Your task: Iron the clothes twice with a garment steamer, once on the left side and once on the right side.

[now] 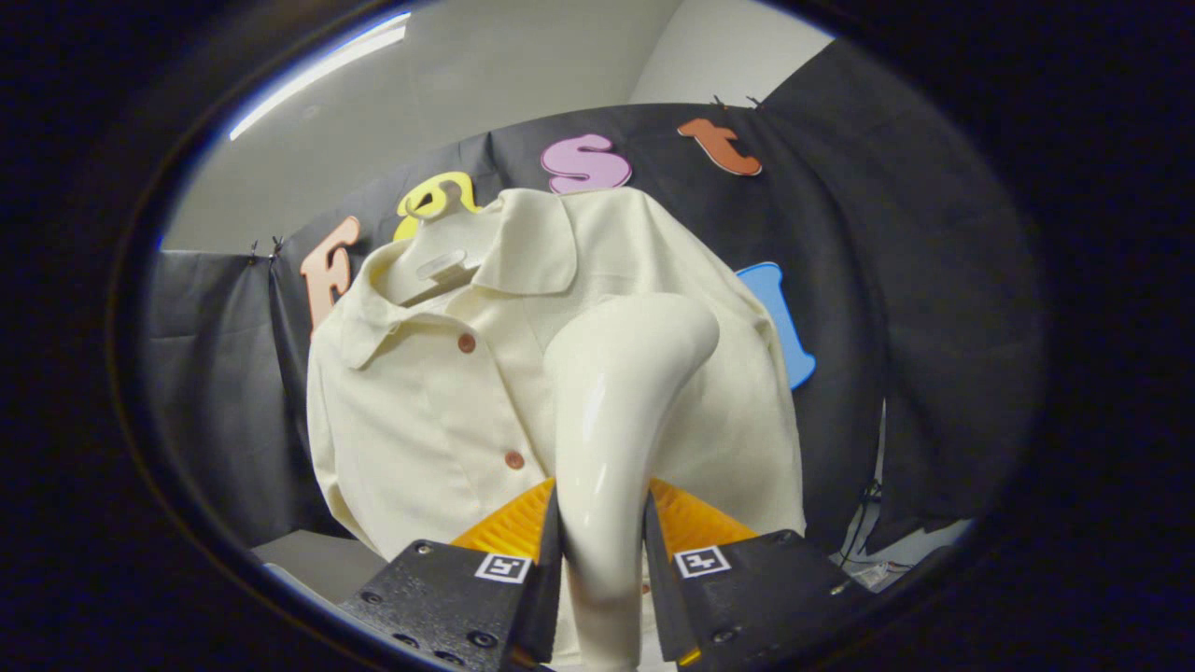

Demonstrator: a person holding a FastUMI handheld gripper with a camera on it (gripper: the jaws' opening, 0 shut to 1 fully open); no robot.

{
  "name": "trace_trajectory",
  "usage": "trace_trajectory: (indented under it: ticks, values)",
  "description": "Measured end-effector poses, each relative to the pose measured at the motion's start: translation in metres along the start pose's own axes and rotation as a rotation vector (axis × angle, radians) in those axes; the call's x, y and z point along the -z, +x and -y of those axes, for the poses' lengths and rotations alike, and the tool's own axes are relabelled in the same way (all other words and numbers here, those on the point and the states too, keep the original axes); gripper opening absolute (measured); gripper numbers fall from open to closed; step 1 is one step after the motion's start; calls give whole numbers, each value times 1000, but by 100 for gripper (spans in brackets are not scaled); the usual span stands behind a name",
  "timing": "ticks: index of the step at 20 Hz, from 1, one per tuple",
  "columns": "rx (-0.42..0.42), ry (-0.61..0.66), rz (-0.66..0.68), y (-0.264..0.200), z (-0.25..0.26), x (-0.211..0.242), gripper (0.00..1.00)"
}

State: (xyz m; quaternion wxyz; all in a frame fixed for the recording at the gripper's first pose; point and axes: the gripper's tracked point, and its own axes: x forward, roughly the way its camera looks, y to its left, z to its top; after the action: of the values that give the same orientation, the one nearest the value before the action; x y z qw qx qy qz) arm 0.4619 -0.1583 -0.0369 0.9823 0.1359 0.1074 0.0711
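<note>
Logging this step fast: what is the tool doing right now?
Tool: closed on the garment steamer, both fingers pressing its handle, its head up in front of the shirt.

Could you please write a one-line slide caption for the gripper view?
Gripper shut on a cream garment steamer, its head raised before a buttoned cream shirt hanging on a hanger.

White hanger [439, 261] before the black wall, cream shirt [420, 411] hung on it, gripper [602, 504] fingers clamping the garment steamer [616, 373] handle
</note>
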Motion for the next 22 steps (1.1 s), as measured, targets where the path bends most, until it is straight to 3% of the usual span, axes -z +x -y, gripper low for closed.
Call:
trace_trajectory:
  ticks: [11,16,22]
  values:
    - [-60,102,-119,-15,35,93,42]
    - [-111,80,-188,-25,44,153,42]
    - [-106,133,-207,-36,72,189,42]
